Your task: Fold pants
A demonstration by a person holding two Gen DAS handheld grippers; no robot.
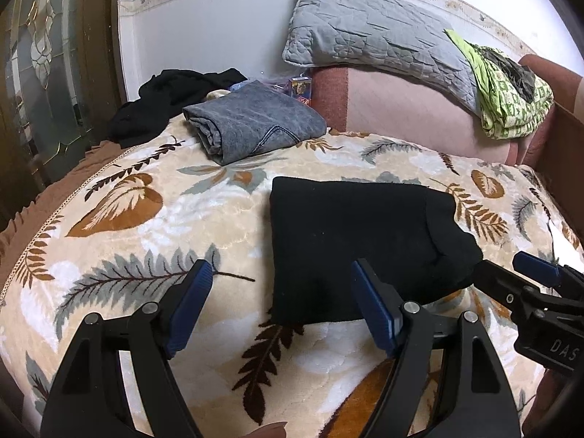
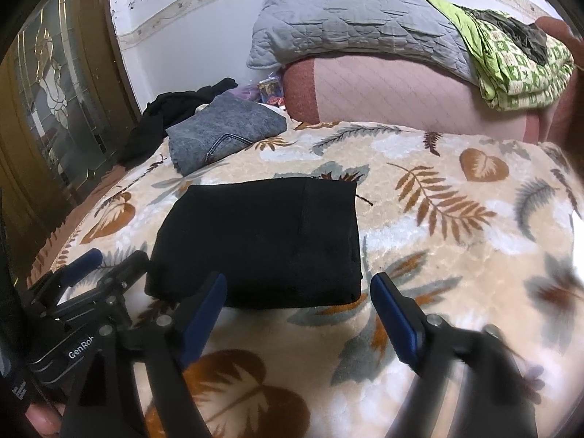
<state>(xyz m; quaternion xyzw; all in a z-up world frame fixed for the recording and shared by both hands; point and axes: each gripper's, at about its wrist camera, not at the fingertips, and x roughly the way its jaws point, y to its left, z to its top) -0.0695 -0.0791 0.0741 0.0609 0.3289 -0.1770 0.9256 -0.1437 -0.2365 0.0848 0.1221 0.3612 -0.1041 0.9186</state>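
Two grippers hang with jaws spread and nothing held: the left gripper (image 1: pixel 281 303) at the near-left corner of the folded black pants (image 1: pixel 357 248), the right gripper (image 2: pixel 297 310) at their near-right corner. The pants lie as a compact rectangle on the leaf-patterned blanket (image 1: pixel 146 219), apparently finished. If any tidying remains, press the near edge flat rather than pinch it, since the plush surface lets layers slide. Beyond sit folded grey jeans (image 1: pixel 252 124), a loose black garment (image 1: pixel 171 91), a grey quilted pillow (image 1: pixel 372 36), a green patterned cloth (image 1: pixel 511 98) and a stained-glass door (image 1: pixel 40 58).
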